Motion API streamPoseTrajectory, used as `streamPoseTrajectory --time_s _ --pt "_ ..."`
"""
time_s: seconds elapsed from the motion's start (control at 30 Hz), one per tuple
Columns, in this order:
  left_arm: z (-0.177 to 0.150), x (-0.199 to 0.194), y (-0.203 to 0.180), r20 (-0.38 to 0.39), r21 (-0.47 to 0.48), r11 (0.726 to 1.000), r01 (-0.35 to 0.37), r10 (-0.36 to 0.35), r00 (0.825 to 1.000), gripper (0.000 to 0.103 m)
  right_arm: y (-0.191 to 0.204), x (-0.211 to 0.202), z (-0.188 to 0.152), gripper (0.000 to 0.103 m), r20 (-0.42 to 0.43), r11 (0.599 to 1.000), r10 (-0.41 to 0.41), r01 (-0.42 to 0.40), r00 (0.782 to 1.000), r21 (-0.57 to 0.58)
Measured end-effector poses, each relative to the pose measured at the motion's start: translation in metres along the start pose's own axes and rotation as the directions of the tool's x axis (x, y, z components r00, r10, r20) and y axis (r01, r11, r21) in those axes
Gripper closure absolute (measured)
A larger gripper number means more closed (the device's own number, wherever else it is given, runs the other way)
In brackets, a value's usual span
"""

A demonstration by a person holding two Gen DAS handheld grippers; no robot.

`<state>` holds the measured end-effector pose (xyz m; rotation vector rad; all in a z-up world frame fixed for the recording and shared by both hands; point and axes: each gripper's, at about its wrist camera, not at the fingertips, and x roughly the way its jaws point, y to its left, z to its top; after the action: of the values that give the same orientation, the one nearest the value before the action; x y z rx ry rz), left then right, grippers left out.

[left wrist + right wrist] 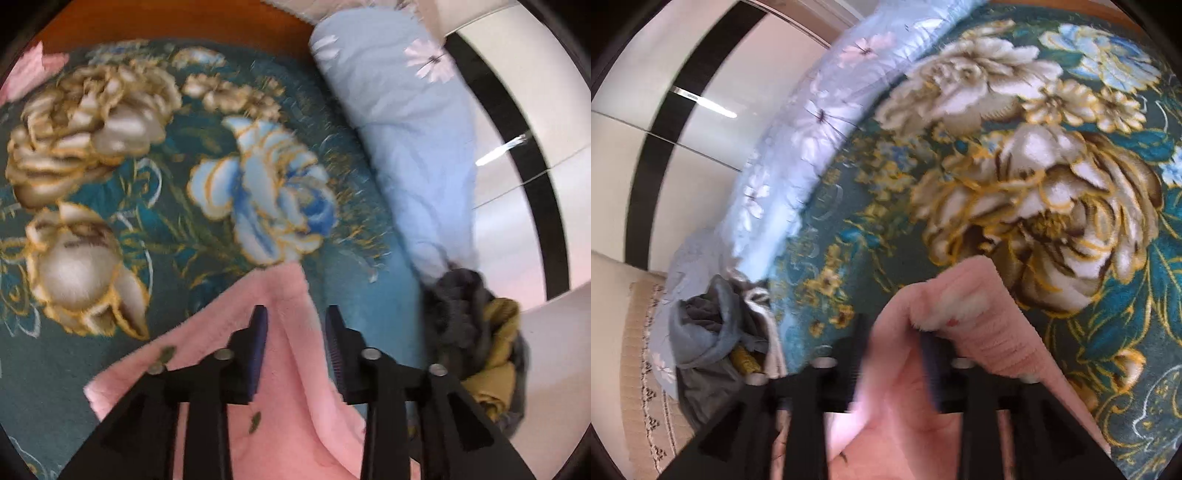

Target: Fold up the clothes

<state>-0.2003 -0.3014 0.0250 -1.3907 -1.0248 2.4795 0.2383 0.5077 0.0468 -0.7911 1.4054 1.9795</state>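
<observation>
- Pink garment point(291, 387) lies on the floral blanket point(177, 229), beside a clothes heap point(476, 332)
- Left gripper point(297, 314): jaws apart, fabric between them, unclamped
- Right gripper point(897, 332): blurred, grip state cannot be told
- Step judged: gathering an edge; next, clamp and carry it over

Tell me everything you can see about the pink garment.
The pink garment is soft, fleecy cloth with small dark leaf-like marks. It lies partly folded on the floral blanket. The left gripper stands open over a raised fold. In the right view a ribbed pink edge with a white fluffy patch lies beside the blurred right gripper.
</observation>
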Motion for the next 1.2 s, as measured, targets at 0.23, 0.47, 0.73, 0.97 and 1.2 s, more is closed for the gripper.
streamPoseTrajectory --time_s 0.23,0.47,0.73,0.97,1.2 --pt "-0.012 -0.079 0.042 0.046 -0.057 0.993 0.1 -0.097 0.994 0.052 -0.015 -0.065 -0.01 0.045 0.095 0.995 0.1 -0.097 0.99 -0.039" --pt "-0.05 -0.082 0.111 -0.027 -0.231 0.97 0.078 -0.086 0.996 0.048 -0.09 -0.106 -0.055 0.04 0.08 0.991 0.134 -0.135 0.988 0.0" --pt "-0.077 -0.05 0.101 -0.058 -0.229 0.968 0.1 -0.116 0.992 0.039 -0.148 -0.105 -0.081 0.031 0.034 0.971 0.187 -0.19 0.982 0.147" --pt "-0.082 -0.029 0.089 -0.041 -0.185 0.982 0.04 -0.048 0.998 0.046 -0.145 -0.072 -0.1 0.027 -0.019 0.965 0.236 -0.232 0.971 0.125" --pt "-0.075 -0.026 0.092 0.011 -0.193 0.981 -0.022 0.025 1.0 0.07 -0.12 -0.037 -0.107 0.027 -0.01 0.967 0.245 -0.243 0.97 0.083"
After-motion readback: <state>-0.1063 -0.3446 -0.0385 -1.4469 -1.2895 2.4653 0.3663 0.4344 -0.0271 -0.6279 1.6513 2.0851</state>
